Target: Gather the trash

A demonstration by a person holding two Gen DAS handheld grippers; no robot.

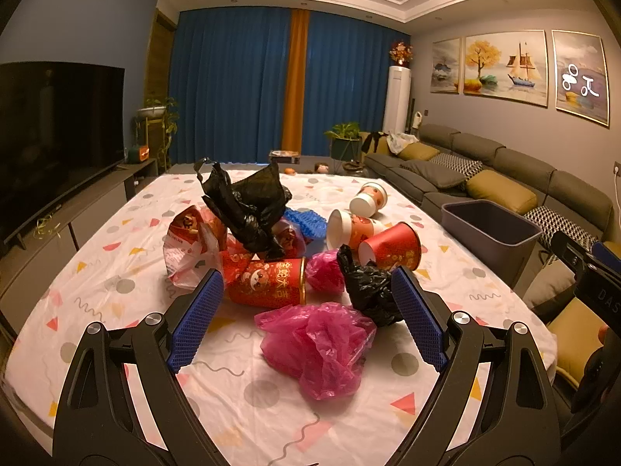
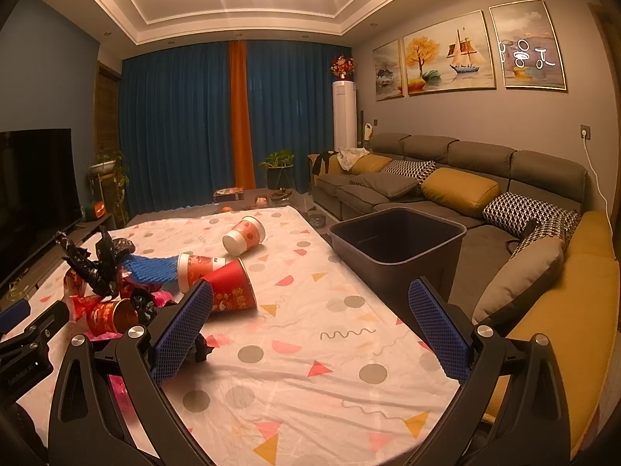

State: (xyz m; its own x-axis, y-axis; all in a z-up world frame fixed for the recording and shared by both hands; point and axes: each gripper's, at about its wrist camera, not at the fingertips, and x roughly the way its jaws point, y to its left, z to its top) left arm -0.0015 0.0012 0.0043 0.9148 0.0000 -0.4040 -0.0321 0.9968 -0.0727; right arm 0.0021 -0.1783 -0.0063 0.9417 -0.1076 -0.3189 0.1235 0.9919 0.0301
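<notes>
Desk (image 1: 116,272) under patterned cloth, trash heaped mid-desk. Left gripper (image 1: 306,303) fingers spread wide, gripping nothing, poised over near edge of heap. Between them: pink bag (image 1: 318,345) nearest, red can (image 1: 268,283) lying on side just beyond, black bag (image 1: 368,287) touching right finger (image 1: 415,310). Farther: large black bag (image 1: 248,209), blue mesh (image 1: 306,221), three cups (image 1: 372,233) on sides. Right gripper (image 2: 310,322) fingers also wide apart, empty, above bare cloth right of heap. Bin (image 2: 399,244) at desk's right edge, beside sofa (image 2: 543,178).
</notes>
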